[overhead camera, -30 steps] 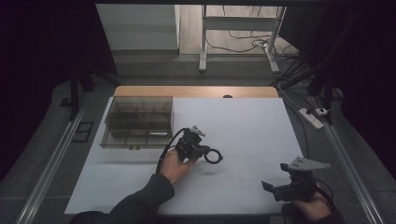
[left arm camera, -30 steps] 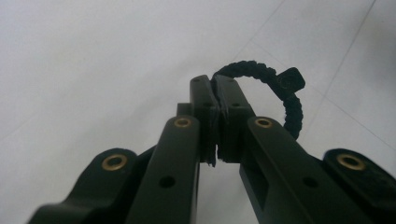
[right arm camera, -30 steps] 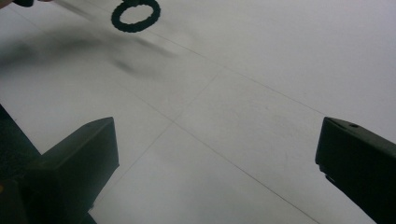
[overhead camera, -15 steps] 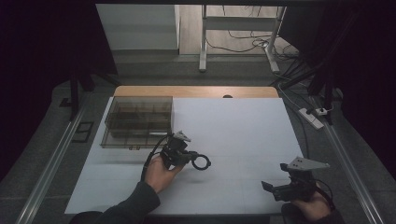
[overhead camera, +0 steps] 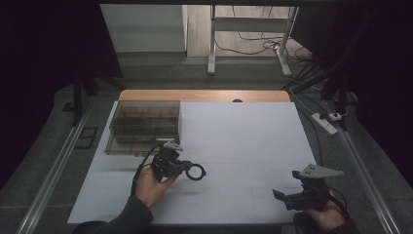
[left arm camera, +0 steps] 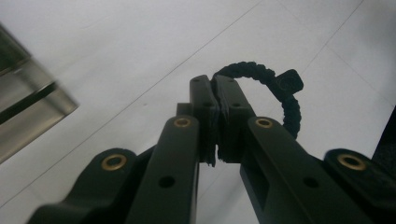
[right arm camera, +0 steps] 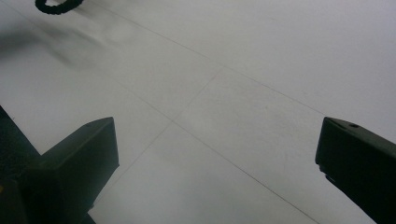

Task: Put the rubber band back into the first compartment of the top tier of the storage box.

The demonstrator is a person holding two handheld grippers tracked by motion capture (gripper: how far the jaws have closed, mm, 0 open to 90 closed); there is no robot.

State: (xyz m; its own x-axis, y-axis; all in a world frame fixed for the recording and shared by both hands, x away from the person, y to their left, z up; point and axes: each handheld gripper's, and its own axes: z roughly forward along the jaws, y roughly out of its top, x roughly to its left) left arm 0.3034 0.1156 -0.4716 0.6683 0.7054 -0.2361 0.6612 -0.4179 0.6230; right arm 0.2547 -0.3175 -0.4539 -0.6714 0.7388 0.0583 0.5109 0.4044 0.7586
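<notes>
— Tongs, left (overhead camera: 182, 166): what state?
— Clamped on the black ring (overhead camera: 196, 171), near the tabletop (overhead camera: 243, 131) middle, just right of the box (overhead camera: 144, 126).
— And the right tongs (overhead camera: 281, 196)?
— Wide apart, holding nothing, near right corner.

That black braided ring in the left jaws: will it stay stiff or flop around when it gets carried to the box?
The braided ring looks like woven cord, yet it keeps its round loop while the left gripper pinches one edge, so probably semi-stiff. It hangs out sideways unsupported, suggesting it is light. The rough braid likely grips well; laid flat it should not roll.
</notes>
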